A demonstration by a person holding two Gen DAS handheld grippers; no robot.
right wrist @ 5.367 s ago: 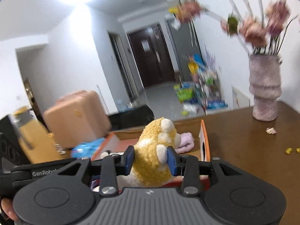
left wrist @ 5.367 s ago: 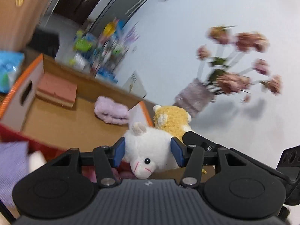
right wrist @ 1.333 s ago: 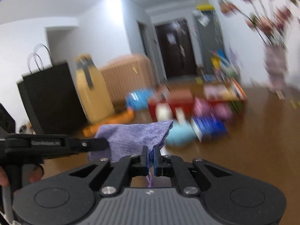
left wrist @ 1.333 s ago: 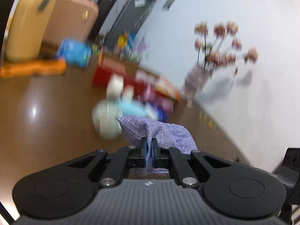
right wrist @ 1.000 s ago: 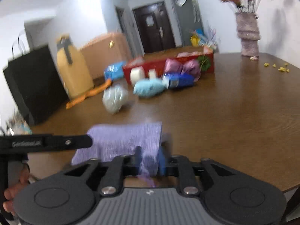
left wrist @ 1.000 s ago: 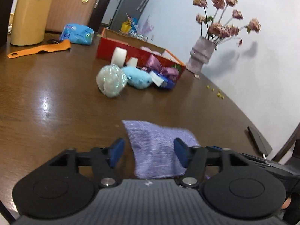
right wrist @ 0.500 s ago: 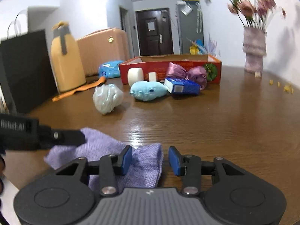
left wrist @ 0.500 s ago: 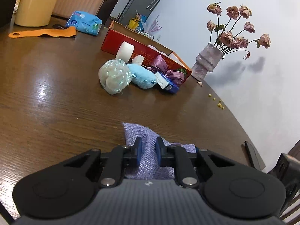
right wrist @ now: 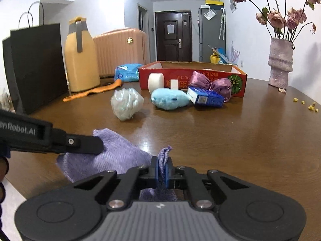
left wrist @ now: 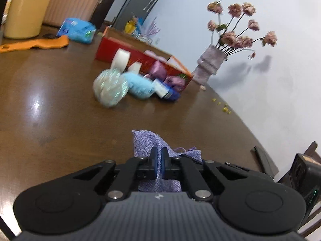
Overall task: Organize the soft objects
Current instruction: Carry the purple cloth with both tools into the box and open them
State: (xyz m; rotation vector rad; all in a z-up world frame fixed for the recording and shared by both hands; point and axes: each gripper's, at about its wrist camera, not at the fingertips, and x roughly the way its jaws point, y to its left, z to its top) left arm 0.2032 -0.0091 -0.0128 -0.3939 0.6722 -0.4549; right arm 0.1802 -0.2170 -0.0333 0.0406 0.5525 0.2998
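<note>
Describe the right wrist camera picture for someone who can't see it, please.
The right gripper is shut on a corner of a purple cloth lying on a brown table, while the left gripper holds its other side. Beyond lie a crumpled plastic bag, a blue plush toy and a red box.

Brown table [right wrist: 240,132] carries red box [right wrist: 192,76], vase [right wrist: 279,66], blue plush [right wrist: 170,100], purple cloth [right wrist: 118,156]

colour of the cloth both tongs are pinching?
Lavender woven cloth, clearest in the right wrist view.
</note>
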